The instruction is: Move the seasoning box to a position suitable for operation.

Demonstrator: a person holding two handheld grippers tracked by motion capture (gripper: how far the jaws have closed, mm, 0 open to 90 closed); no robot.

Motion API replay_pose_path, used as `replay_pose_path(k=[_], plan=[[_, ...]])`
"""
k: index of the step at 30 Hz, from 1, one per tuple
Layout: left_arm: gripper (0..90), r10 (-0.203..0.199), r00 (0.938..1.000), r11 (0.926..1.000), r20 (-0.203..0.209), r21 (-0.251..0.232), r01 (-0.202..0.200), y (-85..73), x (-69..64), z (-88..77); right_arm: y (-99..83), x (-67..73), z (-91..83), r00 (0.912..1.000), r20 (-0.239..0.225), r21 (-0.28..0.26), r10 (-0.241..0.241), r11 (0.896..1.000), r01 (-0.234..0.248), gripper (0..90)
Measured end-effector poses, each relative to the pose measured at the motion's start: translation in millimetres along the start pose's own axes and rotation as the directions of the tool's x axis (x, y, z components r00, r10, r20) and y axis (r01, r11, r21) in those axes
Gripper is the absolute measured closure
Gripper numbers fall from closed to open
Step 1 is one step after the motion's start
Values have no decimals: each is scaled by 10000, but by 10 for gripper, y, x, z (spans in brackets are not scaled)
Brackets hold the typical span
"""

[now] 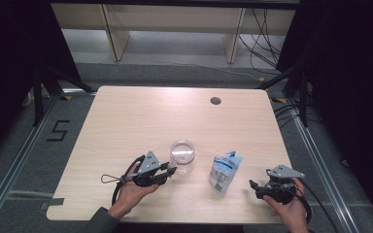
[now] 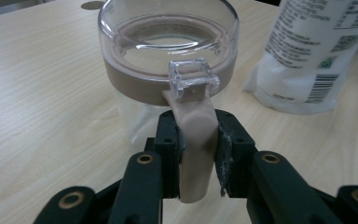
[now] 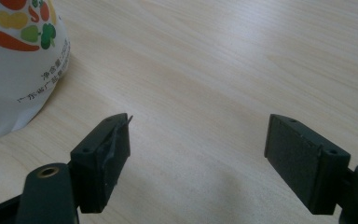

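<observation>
- Your left gripper (image 2: 196,140) had its fingers (image 2: 170,140) clamped on the beige handle (image 2: 196,135) of the clear jar (image 2: 168,56), one pad on each side of it, with the handle's lower end hanging free between them.
- Your right gripper (image 3: 198,149) had its fingers (image 3: 105,158) spread wide with nothing between them, only bare desk (image 3: 214,70) beneath.
- In the high view your left gripper (image 1: 171,171) sat at the near left of the jar (image 1: 182,156), which stood upright near the middle of the desk (image 1: 126,116); your right gripper (image 1: 253,185) rested at the near right.
- The jar looked empty: through the clear lid (image 2: 168,23) and the wall below the beige collar you could see only the desk's wood grain. A small clear latch (image 2: 193,79) stood just above the handle, at the rim.
- The white pouch (image 1: 225,172) stood just right of the jar, apart from it, between the two grippers; whether it was sealed could not be told.
- By my reading, you were at the step of steadying the jar by its handle. The next move would call for your right gripper to come in to the pouch or the lid while your left kept the jar from tipping.
</observation>
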State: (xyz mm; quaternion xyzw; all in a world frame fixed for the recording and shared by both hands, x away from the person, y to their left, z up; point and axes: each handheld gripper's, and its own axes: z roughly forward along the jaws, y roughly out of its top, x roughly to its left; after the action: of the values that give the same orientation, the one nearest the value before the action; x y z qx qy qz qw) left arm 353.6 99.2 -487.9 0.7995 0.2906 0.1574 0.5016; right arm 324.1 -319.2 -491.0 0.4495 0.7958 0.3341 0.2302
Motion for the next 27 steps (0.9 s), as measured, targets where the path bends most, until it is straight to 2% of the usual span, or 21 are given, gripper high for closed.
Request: replay_pose_path(k=[1,4,6,7,8,9,10,12,14,15,16,17,19,20,21,24,25,26,27], plan=[[722,2,10000,10000,9,45,-2,-2,-11,-9,1,-10,17,9999,-60,-133,-133,9998,133,234],[723,-5,9998,10000,200,78,4,-3,-20,-21,4,-6,10,9997,17,-84,-234,9997,234,234],[723,7,9997,9999,257,104,-9,-10,-31,-38,-2,10,11,10000,21,-87,-86,9999,86,234],[723,99,9993,9999,370,133,-104,-13,-31,-49,2,4,6,9999,-30,-36,-158,9999,158,234],[723,-4,9993,9999,370,102,0,-24,-46,-61,4,-5,6,9998,-121,16,-163,9999,163,234],[723,61,9986,9999,534,80,-65,-39,-52,-85,2,-14,9,9995,-43,-60,-312,9995,312,233],[723,61,9986,9999,534,80,-65,-39,-52,-85,-3,12,9,10000,-39,-46,-47,10000,47,234],[723,101,9977,9999,664,127,-110,-50,-65,-111,3,-1,11,9998,-1,-144,-187,9997,187,234],[722,189,9959,9997,883,163,-204,-59,-78,-133,5,1,14,9997,-111,-112,-201,9997,200,234],[721,393,9926,9989,1151,207,-420,-66,-83,-156,8,1,14,9998,-85,-82,-203,9998,202,234],[721,393,9926,9989,1151,207,-420,-66,-83,-156,8,1,14,9998,-85,-82,-203,9998,202,234],[721,603,9893,9977,1326,222,-637,-78,-84,-181,8,1,20,9997,-123,-53,-227,9997,227,233],[721,569,9880,9979,1437,229,-608,-84,-86,-194,6,3,20,9997,-149,-57,-208,9998,207,234],[721,676,9862,9971,1509,251,-722,-87,-79,-204,5,3,18,9997,-136,-55,-209,9998,209,234],[720,574,9840,9976,1688,281,-630,-93,-79,-212,9,0,21,9996,-147,-53,-231,9997,230,234],[720,711,9781,9969,1958,192,-763,-116,-85,-234,9,9,22,9997,-211,40,-140,9999,141,234],[719,779,9782,9964,1926,183,-829,-118,-99,-244,12,26,12,9997,-229,115,78,9999,-76,234],[719,784,9757,9961,2044,229,-848,-120,-109,-252,11,20,9,9997,-250,170,-23,9999,28,234],[719,844,9764,9955,1986,261,-913,-122,-127,-264,11,21,10,9997,-252,170,-18,9999,22,234]])
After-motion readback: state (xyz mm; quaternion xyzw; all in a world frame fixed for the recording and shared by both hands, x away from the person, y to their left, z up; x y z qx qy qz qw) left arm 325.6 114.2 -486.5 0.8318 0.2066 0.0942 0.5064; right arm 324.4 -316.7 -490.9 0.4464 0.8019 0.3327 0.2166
